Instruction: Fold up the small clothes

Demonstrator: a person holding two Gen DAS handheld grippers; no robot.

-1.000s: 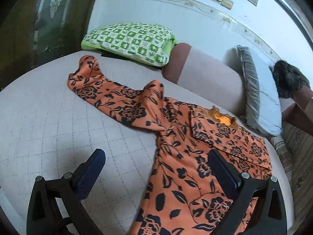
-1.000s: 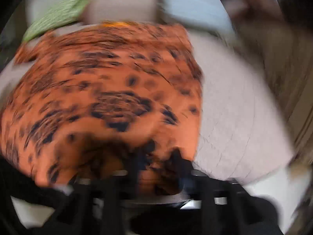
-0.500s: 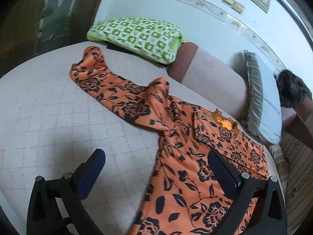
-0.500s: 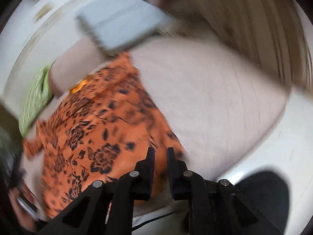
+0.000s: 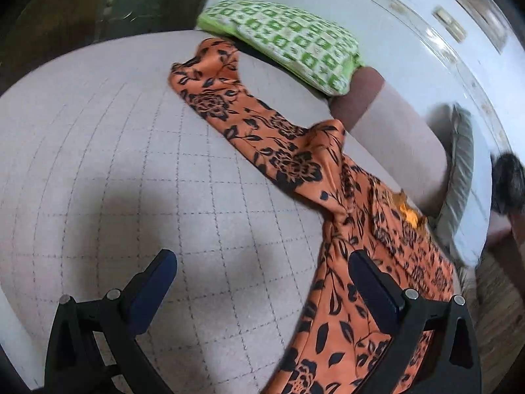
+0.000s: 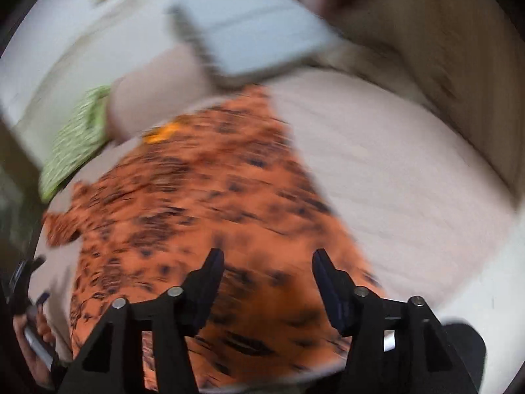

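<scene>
An orange garment with black flowers [image 5: 331,203] lies spread on the bed, one long sleeve stretched out to the far left toward the pillows. My left gripper [image 5: 262,282] is open and empty, hovering over the bedcover beside the garment's left edge. The garment also shows in the right wrist view [image 6: 203,197], blurred by motion. My right gripper [image 6: 267,272] is open above the garment's near hem and holds nothing.
A quilted beige bedcover [image 5: 98,164] covers the bed. A green checked pillow [image 5: 288,39], a brown-and-beige bolster [image 5: 393,131] and a grey pillow [image 5: 459,177] lie along the white wall. The other hand with its gripper handle [image 6: 29,335] shows at the left.
My right gripper was shut on the garment's hem and has opened, letting it go. My left gripper has swung left and stayed open.
</scene>
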